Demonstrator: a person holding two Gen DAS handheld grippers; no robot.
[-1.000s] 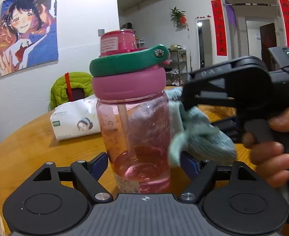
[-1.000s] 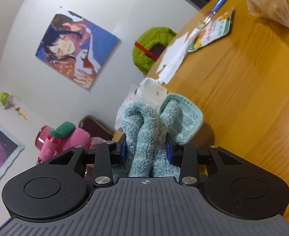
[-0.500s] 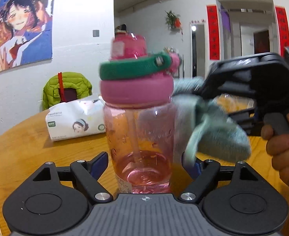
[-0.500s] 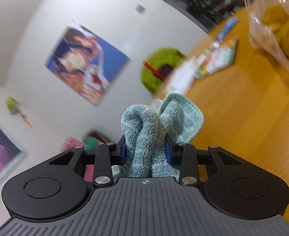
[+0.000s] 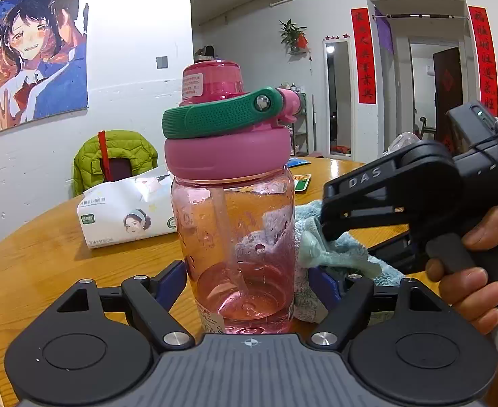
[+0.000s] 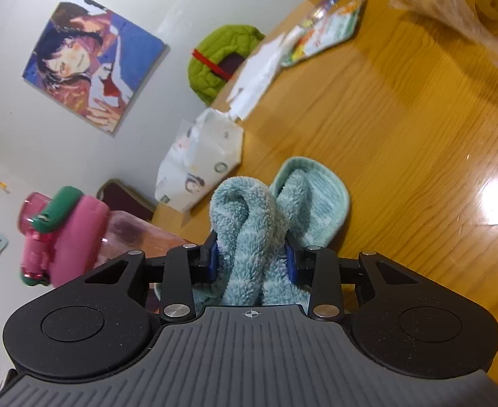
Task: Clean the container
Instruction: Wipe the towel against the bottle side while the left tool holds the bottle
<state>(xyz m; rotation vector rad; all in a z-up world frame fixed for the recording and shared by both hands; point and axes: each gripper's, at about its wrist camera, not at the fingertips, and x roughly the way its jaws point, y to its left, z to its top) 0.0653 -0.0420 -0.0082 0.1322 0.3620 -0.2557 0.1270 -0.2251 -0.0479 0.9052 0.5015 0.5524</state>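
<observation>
Count: two claws, one bottle, one cloth, one tissue pack, one hand in view.

Left claw [image 5: 247, 279]: pads sit against both sides of the pink bottle [image 5: 233, 237], low on its clear body, pinching it. Bottle stands upright on the wooden worktop [image 5: 38, 264]. One pink lid with one green carry strap [image 5: 220, 115] folded over it, one straw inside, no visible liquid.

Right claw [image 6: 251, 259]: pressed together on one folded teal cloth [image 6: 259, 227], cloth bunched between the blue pads and sticking out in front. In the left view the cloth [image 5: 330, 251] touches the bottle's right side low down, and a hand [image 5: 469, 271] grips the right claw's handle.

Other items: one white tissue pack [image 5: 127, 213] behind the bottle to its left, well apart. One clear bag with yellow contents [image 6: 466, 6] and one colourful flat packet [image 6: 330, 30] on the far worktop. One green jacket [image 5: 113, 159] on a chair by the wall, one poster [image 5: 35, 57] above it.

Versus 0.5 s ago: cloth has dropped from the bottle's upper body near the lid to its lower half. Right claw is lower and tilted more toward the worktop. Bottle and left claw's grip unchanged. Right view is sharp now, was motion-blurred.
</observation>
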